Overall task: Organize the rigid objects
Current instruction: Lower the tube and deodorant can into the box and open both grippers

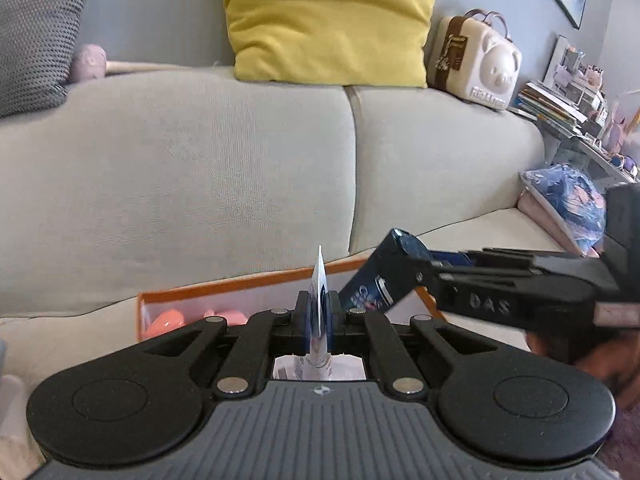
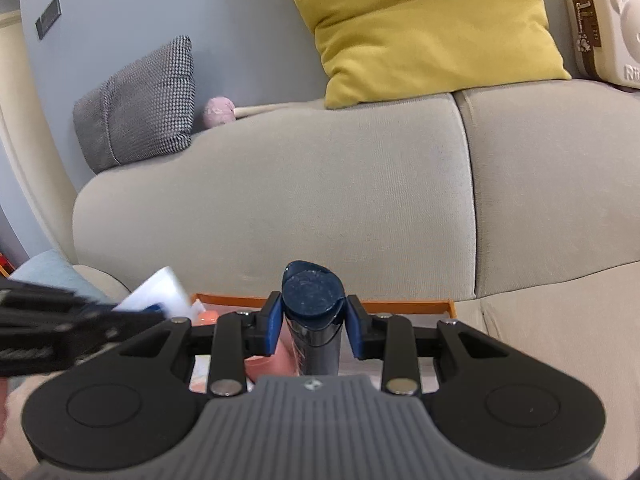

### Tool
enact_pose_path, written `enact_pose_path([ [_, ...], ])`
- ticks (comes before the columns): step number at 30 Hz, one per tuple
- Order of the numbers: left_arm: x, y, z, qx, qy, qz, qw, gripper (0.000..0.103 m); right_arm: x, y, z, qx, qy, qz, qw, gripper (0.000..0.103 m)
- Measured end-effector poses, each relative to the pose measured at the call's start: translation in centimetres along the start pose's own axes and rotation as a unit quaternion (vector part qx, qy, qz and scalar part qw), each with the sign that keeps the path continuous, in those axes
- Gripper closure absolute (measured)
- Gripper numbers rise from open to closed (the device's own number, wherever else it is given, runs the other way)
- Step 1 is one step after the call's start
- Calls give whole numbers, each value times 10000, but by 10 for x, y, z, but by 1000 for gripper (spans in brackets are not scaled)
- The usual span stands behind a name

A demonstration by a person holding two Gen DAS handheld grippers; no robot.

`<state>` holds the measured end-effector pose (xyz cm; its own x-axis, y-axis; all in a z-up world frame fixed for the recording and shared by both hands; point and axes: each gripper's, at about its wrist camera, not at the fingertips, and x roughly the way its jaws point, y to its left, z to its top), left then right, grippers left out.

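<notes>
The sofa (image 1: 200, 184) carries everything here, and an orange-rimmed box (image 1: 240, 286) sits on its seat near the front edge, with pink things inside. Above the box's right end the right tool (image 2: 310, 322) is clamped on a dark blue tube (image 2: 311, 300), cap end forward. The left tool (image 1: 319, 312) is pressed together on a thin white-and-blue packet (image 1: 319, 280) held edge-on over the box's middle.

To do this step well, I judge each item should be lowered inside the orange rim before letting go, one hand at a time so the tools do not collide.

The left view shows the tube's printed side and the right tool's arm; the right view shows the packet's flat white face (image 2: 158, 290).
</notes>
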<state>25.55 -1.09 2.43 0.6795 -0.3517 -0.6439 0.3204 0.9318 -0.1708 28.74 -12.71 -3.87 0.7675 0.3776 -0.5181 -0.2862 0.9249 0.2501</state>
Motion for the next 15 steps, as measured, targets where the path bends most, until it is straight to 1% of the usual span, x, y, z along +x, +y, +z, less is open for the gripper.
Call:
enact_pose_path([
  [4, 34, 9, -3, 13, 129, -9, 9999, 96, 25, -5, -1, 7, 181, -72, 9998, 69],
  [8, 62, 19, -10, 59, 308, 86, 9995, 96, 48, -14, -4, 167, 357, -109, 9992, 69],
  [11, 77, 25, -16, 67, 408, 123, 9991, 96, 62, -21, -8, 312, 484, -119, 9983, 69],
  [15, 85, 28, -20, 142, 524, 227, 9983, 96, 77, -24, -11, 347, 582, -94, 9977, 69],
])
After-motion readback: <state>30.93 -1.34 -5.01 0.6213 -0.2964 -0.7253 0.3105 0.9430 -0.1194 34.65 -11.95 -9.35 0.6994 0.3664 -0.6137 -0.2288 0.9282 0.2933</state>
